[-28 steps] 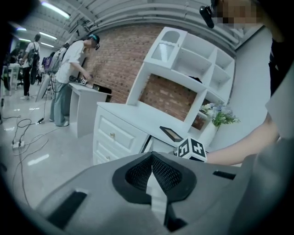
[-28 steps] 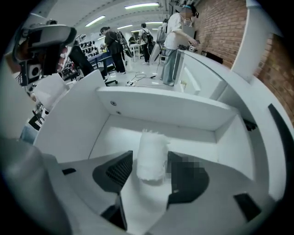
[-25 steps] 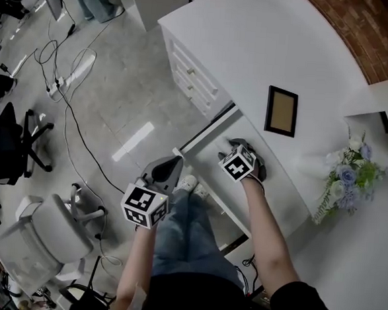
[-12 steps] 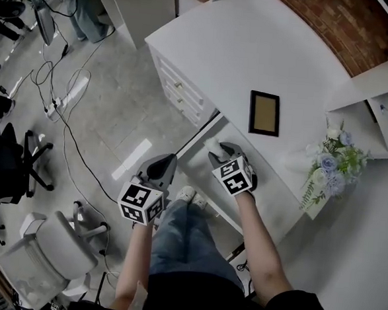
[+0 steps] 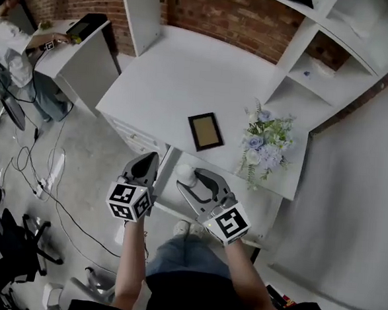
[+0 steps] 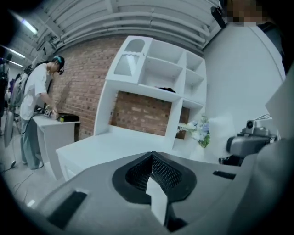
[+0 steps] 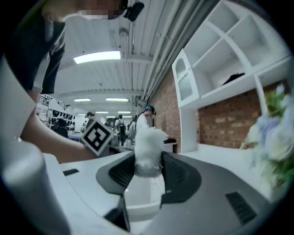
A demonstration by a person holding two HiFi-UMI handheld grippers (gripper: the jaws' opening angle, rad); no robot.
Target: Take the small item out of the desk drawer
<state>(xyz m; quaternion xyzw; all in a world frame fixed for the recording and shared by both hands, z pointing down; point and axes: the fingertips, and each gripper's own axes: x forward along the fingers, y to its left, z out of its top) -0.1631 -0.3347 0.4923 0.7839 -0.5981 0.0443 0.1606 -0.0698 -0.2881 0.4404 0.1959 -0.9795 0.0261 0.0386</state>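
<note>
- Head view: right gripper (image 5: 191, 182) clamped on the one small item (image 5: 185, 174), white and fluffy, above the desk (image 5: 179, 77) front edge and clear of the one open drawer (image 5: 259, 212). Removal apparently done, setting down left.
- Left gripper view: left gripper (image 6: 151, 156) clenched, empty.
- Right gripper view: jaws, just closed in, pinching the item. Two grippers in all.

left gripper (image 5: 145, 161), jaws together, points to 12 o'clock; right gripper (image 5: 191, 182) points to 10 o'clock, its jaws just closed onto a small fluffy item (image 5: 185, 174).
</note>
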